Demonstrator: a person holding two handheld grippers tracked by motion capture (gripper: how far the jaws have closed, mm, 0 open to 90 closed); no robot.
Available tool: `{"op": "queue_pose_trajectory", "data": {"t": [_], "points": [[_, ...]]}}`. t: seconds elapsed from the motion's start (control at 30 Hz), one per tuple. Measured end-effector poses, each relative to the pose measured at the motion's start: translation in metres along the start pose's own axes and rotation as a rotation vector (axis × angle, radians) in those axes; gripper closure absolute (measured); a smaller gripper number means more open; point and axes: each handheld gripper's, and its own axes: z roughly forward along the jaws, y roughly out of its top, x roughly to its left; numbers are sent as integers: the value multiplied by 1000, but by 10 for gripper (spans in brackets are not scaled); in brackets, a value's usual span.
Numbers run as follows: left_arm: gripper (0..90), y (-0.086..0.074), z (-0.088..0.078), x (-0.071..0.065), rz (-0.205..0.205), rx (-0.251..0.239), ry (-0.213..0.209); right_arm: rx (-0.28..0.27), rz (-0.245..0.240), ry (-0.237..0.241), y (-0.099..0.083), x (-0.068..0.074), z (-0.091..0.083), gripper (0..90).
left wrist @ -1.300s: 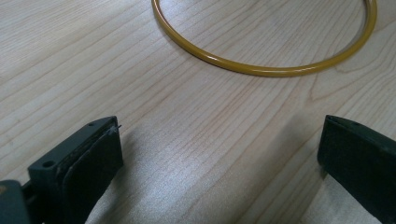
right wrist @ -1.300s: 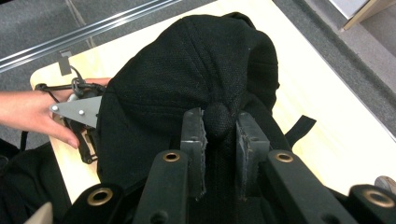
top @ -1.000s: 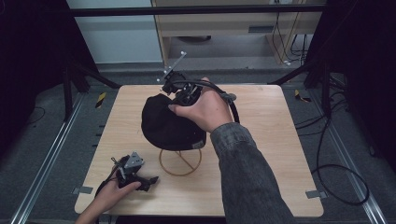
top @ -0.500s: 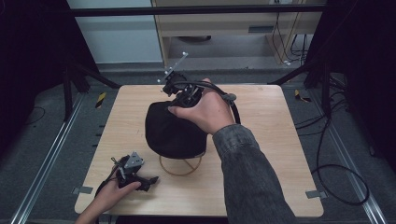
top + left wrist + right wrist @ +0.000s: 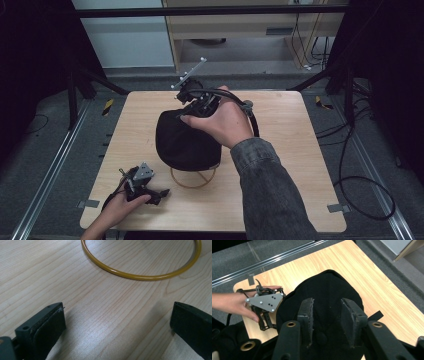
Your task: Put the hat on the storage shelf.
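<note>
Here, near the middle of the wooden tabletop (image 5: 300, 150): a black cap (image 5: 185, 142), sitting over the far part of a yellow ring (image 5: 192, 179) lying flat. Right claw (image 5: 327, 315) just above the cap's crown, jaws part open with a narrow gap, holding nothing, gripped by the right hand (image 5: 220, 120). Left claw (image 5: 162, 192) low on the tabletop, near and to the left of the ring, jaws spread wide and empty, held in the left hand (image 5: 117, 210).

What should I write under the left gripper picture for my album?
The left gripper, jaws wide open, hovers low over the wooden table, facing part of a yellow ring lying flat.
</note>
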Motion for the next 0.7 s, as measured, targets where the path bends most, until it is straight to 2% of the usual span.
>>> {"op": "queue_pose_trajectory", "data": {"t": [0.37,0.7], "points": [[0,0,0,0,-1,-4,1,-39,39,-14,-8,-1,-6,492],[0,0,0,0,-1,-4,1,-48,64,-62,-24,-1,-13,289]]}}
